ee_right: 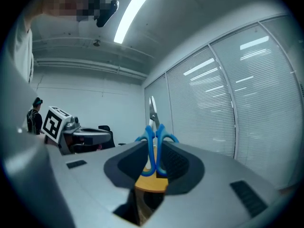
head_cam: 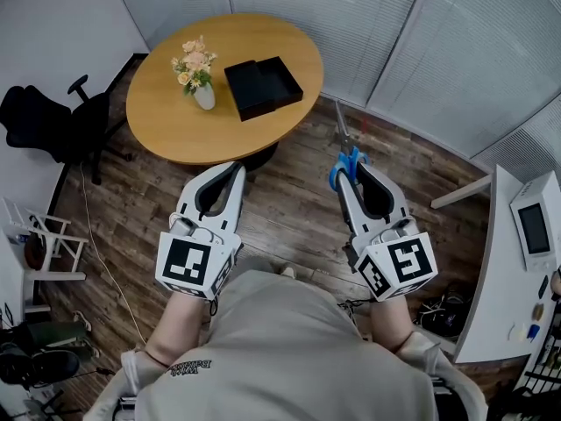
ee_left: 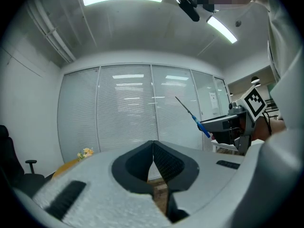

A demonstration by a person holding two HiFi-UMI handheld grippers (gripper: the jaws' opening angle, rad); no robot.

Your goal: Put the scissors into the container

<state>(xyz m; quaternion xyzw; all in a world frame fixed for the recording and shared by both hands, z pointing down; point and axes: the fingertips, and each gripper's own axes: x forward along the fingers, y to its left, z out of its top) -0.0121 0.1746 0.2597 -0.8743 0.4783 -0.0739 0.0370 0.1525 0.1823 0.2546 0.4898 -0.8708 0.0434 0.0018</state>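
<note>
Scissors (ee_right: 154, 136) in right claw (ee_right: 155, 152)

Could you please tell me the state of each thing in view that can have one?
Scissors: blades closed, handles clamped between jaws.
Right gripper: shut on scissors.
Left gripper: shut, empty.
Container: open, looks empty, on the table.
Vase: upright, holding flowers.

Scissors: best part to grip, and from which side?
Grip the scissors by the blue handle loops, from the handle end, as the right gripper does now: jaws squeeze both loops together, so the closed blades jut forward, free to enter the container tip-first.
</note>
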